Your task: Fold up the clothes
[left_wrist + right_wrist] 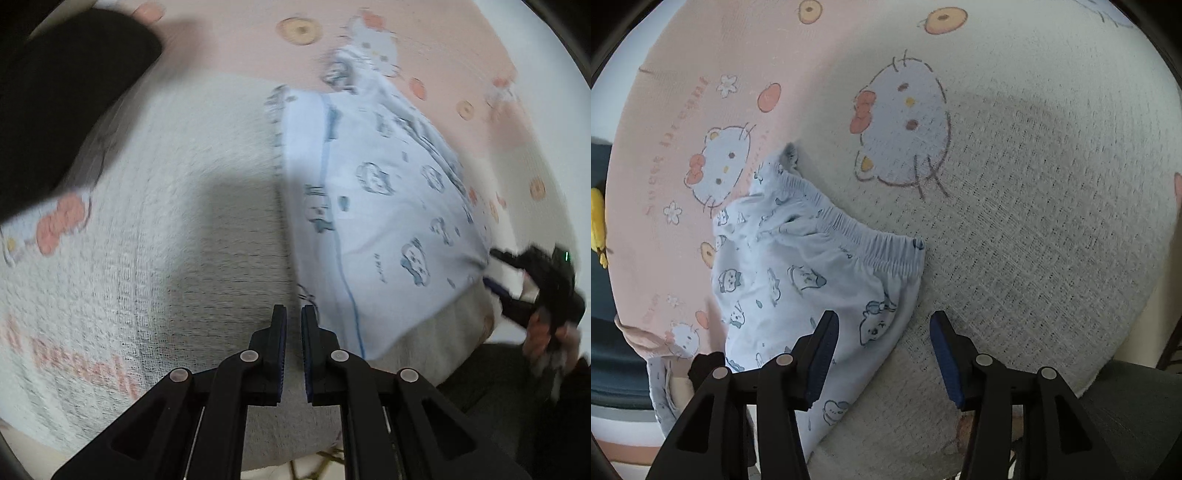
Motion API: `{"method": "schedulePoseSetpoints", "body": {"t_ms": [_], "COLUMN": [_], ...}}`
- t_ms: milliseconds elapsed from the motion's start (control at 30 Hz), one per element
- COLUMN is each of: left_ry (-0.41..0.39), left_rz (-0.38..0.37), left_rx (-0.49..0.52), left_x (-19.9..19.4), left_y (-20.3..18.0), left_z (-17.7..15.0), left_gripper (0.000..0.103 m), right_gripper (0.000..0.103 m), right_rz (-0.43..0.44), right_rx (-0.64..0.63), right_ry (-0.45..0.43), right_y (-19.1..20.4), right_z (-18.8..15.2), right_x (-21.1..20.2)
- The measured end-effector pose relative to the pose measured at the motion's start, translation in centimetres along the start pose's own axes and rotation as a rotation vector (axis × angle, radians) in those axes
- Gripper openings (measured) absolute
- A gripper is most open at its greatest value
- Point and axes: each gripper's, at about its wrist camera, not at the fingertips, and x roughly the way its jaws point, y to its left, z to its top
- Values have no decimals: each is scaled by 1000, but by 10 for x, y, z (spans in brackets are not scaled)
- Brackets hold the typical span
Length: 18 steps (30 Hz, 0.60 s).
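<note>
Light blue child's pants [384,221] with cartoon prints lie on a pink and white cartoon-cat blanket [166,192]. In the right wrist view the pants [798,280] show their gathered elastic waistband at the top right. My left gripper [293,325] is nearly shut with a narrow gap, empty, hovering over the blanket just left of the pants' edge. My right gripper [882,332] is open and empty, its left finger over the pants' lower edge. The right gripper also shows in the left wrist view [517,280] at the pants' right corner.
A black garment or sleeve [66,92] lies at the blanket's upper left. The blanket [1034,221] ends at the right over a dark floor [1126,406]. A yellow object [597,221] sits at the far left edge.
</note>
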Motion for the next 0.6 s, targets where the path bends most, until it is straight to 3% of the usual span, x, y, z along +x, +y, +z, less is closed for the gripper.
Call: {"method": "schedulePoseSetpoints", "body": {"t_ms": [233,400,500,600], "left_ry": [27,52,68,62], "left_rz": [-62,-139,-202,-281], "left_rx": [-52,-181,-269,-322], "left_x": [9,18,24,23], "left_y": [0,5,11,18], "left_z": [10,27,32,25], "left_gripper": [7,7,14,28], "right_gripper": [51,51,51,51], "right_rz": [-2,10,16,25], "right_rx": [-11,4,13,24], "right_ry": [-42,-43,-41,-38], "right_y": [1,0,-1,-4], "right_z": [3,4,4,5], "right_x": [1,1,0,-2]}}
